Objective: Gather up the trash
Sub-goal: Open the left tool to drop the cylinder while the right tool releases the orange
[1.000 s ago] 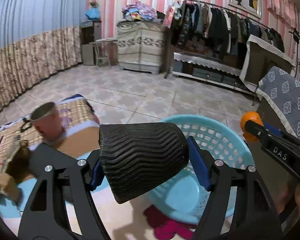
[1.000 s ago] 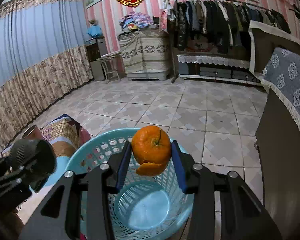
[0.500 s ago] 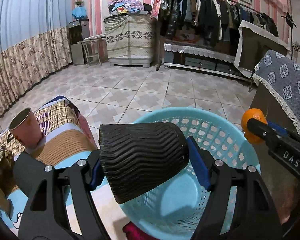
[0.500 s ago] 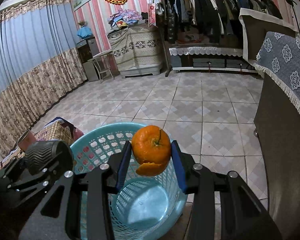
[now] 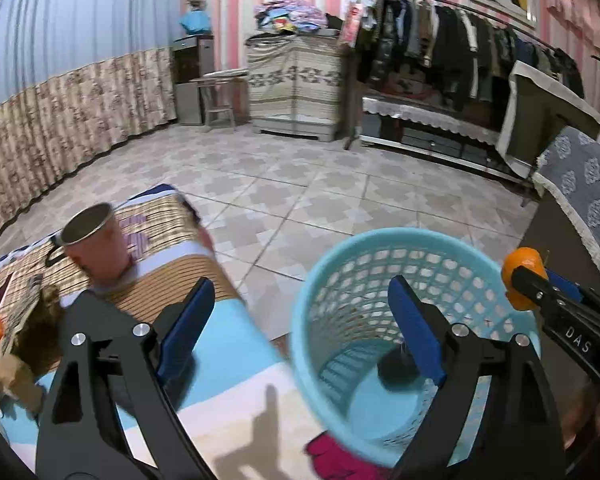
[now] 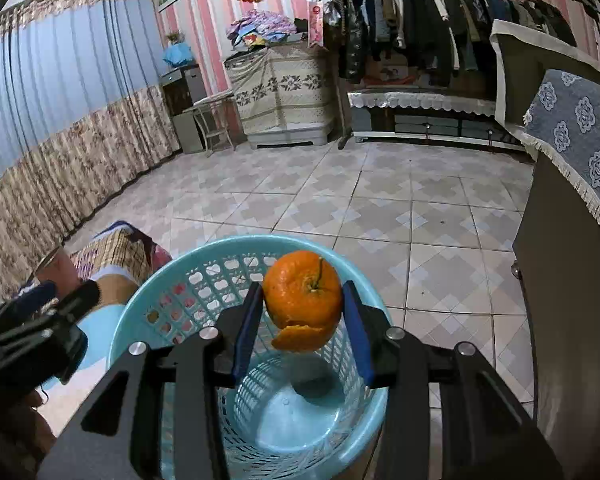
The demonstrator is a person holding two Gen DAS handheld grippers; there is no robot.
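- The left gripper (image 5: pixel 300 320) has its fingers spread wide with nothing between them; it hangs over the near rim of the blue basket (image 5: pixel 300 344), lower centre of the left view.
- A dark cup (image 5: pixel 396 366) lies at the bottom of the basket, partly hidden behind the gripper's right finger, so its shape is hard to read.
- The right gripper (image 6: pixel 303 312) pinches an orange (image 6: pixel 302 300) from both sides, a flap of peel hanging loose at its underside. The fruit sits above the basket (image 6: pixel 140 312) opening, centre of the right view.
- In the left view the orange (image 5: pixel 522 276) shows at the right edge, above the basket's far-right rim.
- A pink cup (image 5: pixel 94 240) stands on a striped blanket (image 5: pixel 172 216) at left, well apart from the basket.
- Tiled floor (image 6: pixel 380 200) lies open beyond the basket; a dark cabinet (image 6: pixel 568 300) stands close on the right.
- Brown scraps (image 5: pixel 12 364) at the lower left edge are blurred and cut off.
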